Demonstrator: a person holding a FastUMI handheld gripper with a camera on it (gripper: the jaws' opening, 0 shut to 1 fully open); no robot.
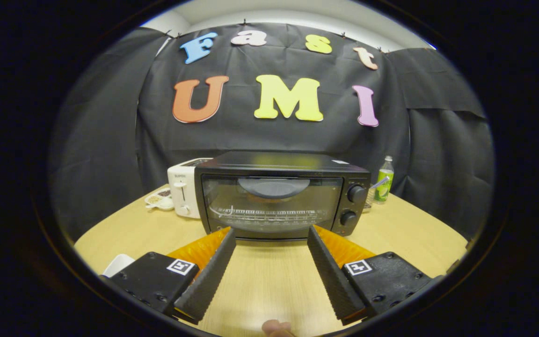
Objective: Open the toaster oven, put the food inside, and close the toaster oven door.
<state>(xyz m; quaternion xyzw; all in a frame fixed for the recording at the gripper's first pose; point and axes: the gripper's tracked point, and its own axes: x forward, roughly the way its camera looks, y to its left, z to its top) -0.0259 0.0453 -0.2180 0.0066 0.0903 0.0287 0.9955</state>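
Your gripper (272,233) is spread wide open with nothing in it, pointed straight at the toaster oven (281,194), which sits just beyond the fingertips on the wooden table (269,281), door closed. A white toaster (183,192) stands touching the oven's left side, a green bottle (384,186) off to its right.
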